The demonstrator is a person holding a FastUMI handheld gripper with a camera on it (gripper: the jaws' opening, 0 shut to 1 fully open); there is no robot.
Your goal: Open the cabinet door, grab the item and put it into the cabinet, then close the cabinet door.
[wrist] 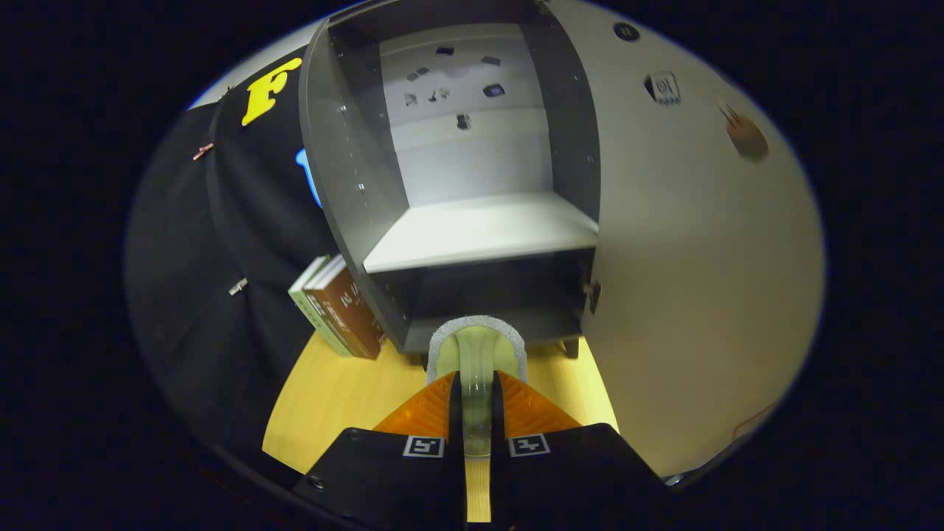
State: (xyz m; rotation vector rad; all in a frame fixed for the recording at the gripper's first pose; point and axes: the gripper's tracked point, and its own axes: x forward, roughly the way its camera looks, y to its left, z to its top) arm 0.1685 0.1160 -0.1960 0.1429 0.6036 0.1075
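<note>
Jaws pinch a pale, translucent item (476, 361) edge-on between the gripper (476, 391) fingers, its foam-like rim jutting ahead of the tips, apparently lined up for insertion. Just beyond stands the open cabinet (472, 236), its light shelf (479, 228) bare, the door (686, 258) swung aside to the right. Books (335, 310) lean left of it on the wooden table (339, 398).
</note>
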